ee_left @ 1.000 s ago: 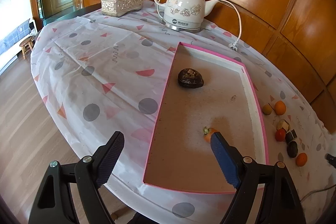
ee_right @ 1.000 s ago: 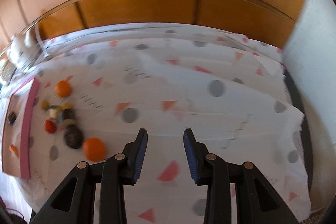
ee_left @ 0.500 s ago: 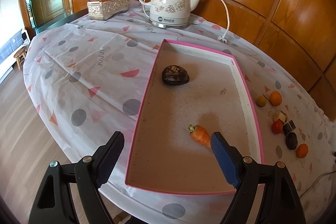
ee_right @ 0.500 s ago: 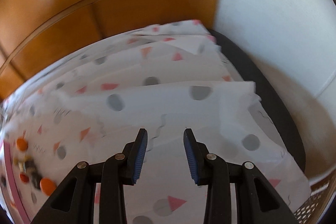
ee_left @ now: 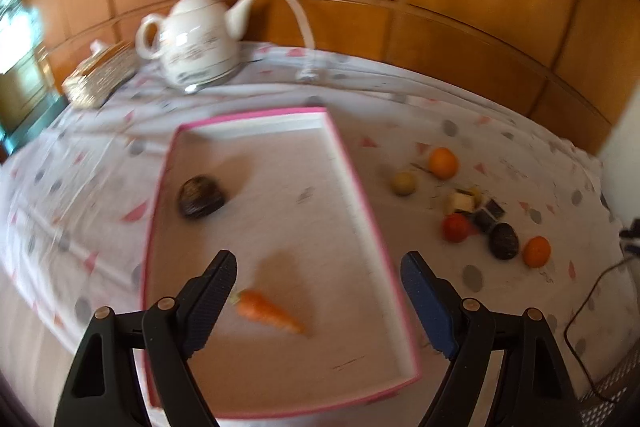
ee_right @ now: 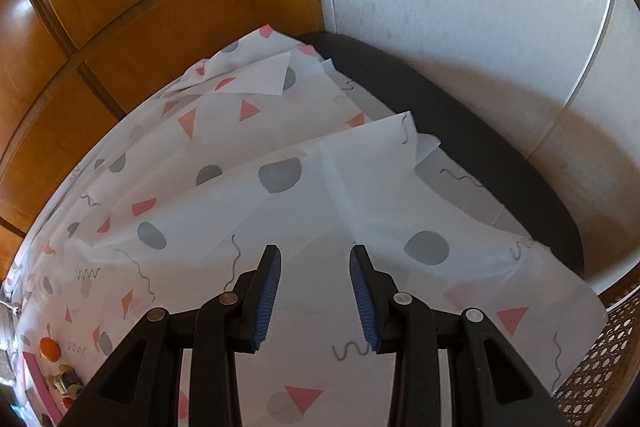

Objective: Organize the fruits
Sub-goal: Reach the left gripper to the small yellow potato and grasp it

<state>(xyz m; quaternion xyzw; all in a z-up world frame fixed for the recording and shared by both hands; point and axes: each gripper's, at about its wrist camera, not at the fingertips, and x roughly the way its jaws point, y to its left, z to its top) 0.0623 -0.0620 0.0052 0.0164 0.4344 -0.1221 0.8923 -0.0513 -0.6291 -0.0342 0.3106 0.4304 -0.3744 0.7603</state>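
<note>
In pink tray: small orange carrot, green-topped.

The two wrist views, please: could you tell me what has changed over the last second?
The left gripper has swung rightward, bringing the loose fruit pile further into view; its open jaws now frame the carrot. The right gripper has turned away from the fruits toward the tablecloth edge. Nothing was grasped; carrot and dark fruit remain in the pink tray.
</note>
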